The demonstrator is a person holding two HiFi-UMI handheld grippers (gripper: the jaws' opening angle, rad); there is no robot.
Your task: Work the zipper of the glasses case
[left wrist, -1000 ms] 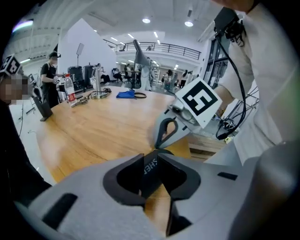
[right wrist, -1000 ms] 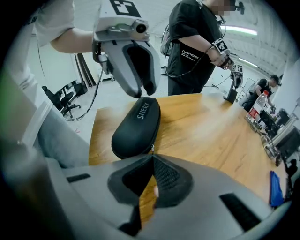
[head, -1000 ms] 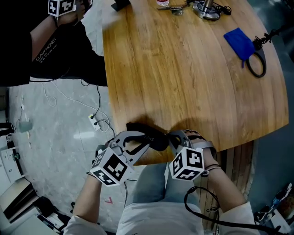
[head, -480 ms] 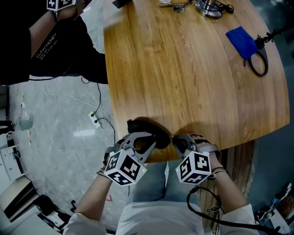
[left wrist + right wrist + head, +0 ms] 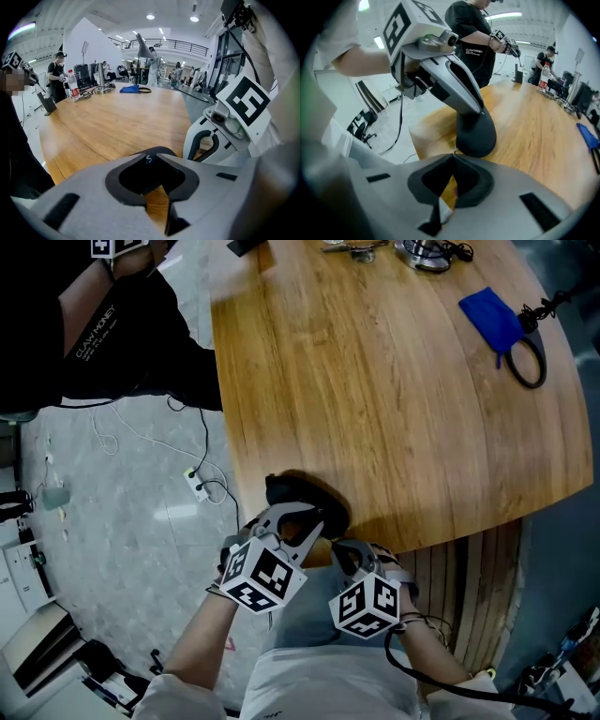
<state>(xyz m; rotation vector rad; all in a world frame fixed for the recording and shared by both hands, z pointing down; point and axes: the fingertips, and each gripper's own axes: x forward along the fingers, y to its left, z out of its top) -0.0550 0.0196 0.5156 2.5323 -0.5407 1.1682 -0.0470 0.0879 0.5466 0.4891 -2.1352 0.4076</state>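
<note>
Left gripper, jaws just closed, clamps our glasses case — right gripper pinches the zipper pull at its near end, so we'd draw lengthwise.

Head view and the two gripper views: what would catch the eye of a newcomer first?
First, the black glasses case at the near edge of the wooden table, with the left gripper clamped on it; its fingers have just been closing around it. Next, the right gripper, fingers together, seemingly on the small zipper pull at the case's end. Far across the table lies a blue pouch.
</note>
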